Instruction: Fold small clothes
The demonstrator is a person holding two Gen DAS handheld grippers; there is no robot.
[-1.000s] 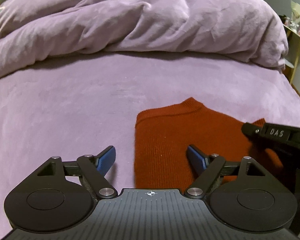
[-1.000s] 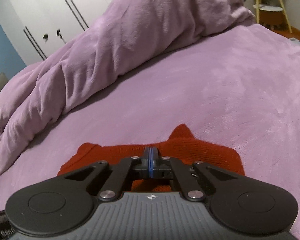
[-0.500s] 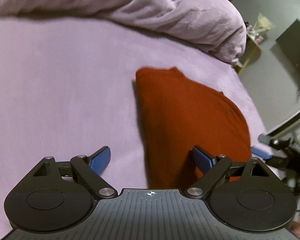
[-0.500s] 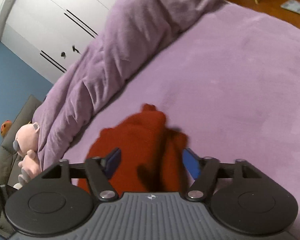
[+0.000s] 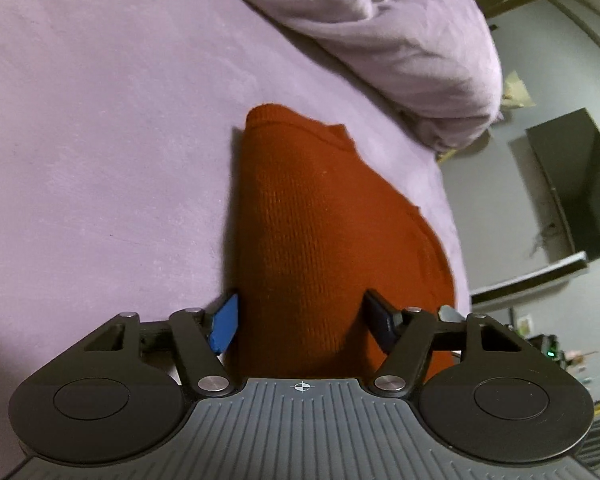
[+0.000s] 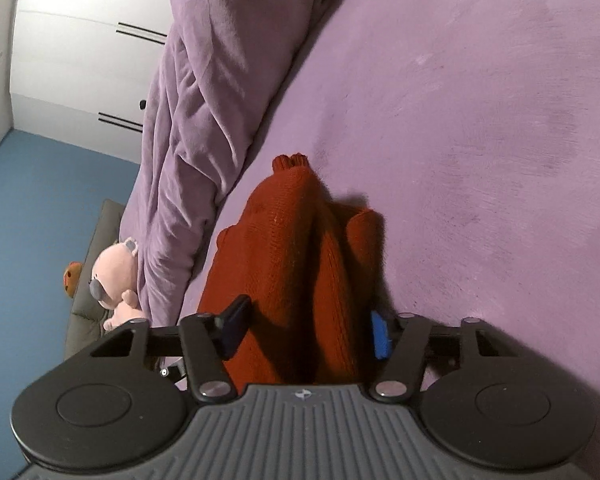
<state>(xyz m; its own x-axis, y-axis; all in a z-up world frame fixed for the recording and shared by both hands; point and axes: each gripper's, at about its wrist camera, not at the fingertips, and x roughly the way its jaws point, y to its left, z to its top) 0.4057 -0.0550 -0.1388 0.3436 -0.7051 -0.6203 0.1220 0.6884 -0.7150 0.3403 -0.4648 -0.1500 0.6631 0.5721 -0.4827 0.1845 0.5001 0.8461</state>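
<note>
Rust-red knit garment (image 5: 308,216) lies folded on purple bed cover (image 5: 100,140), stretching straight ahead of left gripper (image 5: 300,324) and running back under its body. Left gripper jaws closing; near end of the knit sits between them. Blue pad (image 5: 225,326) just beside the garment's left folded edge, the other finger over the cloth on the right; cannot tell if either pad presses yet, jaws read as apart. From the right wrist view, same garment (image 6: 300,264) rises in two soft lengthwise ridges ahead of right gripper (image 6: 306,332), with a small ribbed tip at the far end. Right gripper jaws also closing, knit between them; dark finger (image 6: 234,330) at the left side of the cloth, blue pad at the right edge, no firm clamp visible. Bunched purple duvet (image 6: 204,100) lies beyond and left of the right gripper, beyond and right of the left one. Pink plush toy (image 6: 114,276) sits far left of the right gripper, past the bed's edge. White wardrobe doors (image 6: 80,40) behind it.
</note>
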